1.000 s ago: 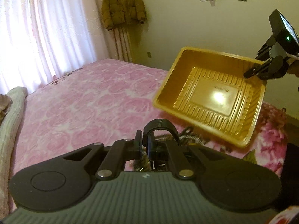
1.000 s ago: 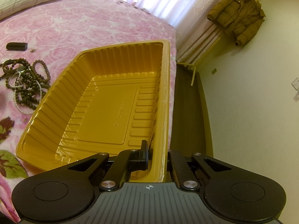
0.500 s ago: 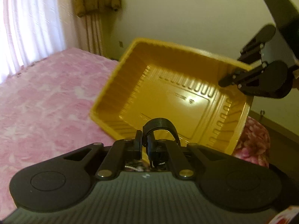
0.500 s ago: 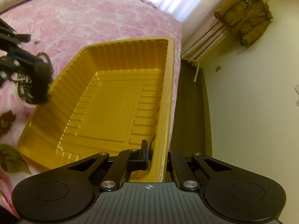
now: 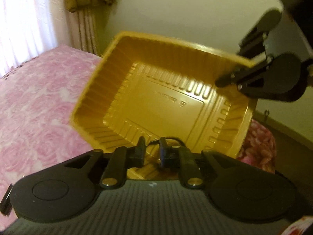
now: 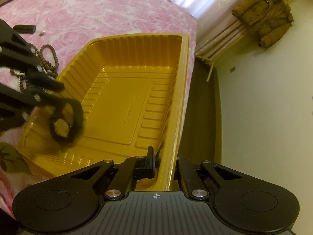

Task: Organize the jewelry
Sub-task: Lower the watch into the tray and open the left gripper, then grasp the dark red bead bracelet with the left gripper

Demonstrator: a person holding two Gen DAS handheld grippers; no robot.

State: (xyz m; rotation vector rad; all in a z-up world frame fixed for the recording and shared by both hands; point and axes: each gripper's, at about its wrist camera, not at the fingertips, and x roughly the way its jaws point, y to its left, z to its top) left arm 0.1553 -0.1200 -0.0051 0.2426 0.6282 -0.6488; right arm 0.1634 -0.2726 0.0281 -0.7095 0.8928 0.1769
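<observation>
Black left gripper (image 6: pixel 56 96) angles down over gold tray (image 6: pixel 176 90), fingers parting.

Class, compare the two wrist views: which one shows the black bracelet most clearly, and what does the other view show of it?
The right wrist view: the black bracelet shows as a whole loop over the yellow tray, at the tip of the left gripper, whose jaws have just been opening. The left wrist view shows only a thin black arc behind that gripper's fingers.

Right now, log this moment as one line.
left tongs: just opening, black band dropping into yellow tray | right tongs: shut on tray rim, tray tilted | bead strands: on bedspread
</observation>
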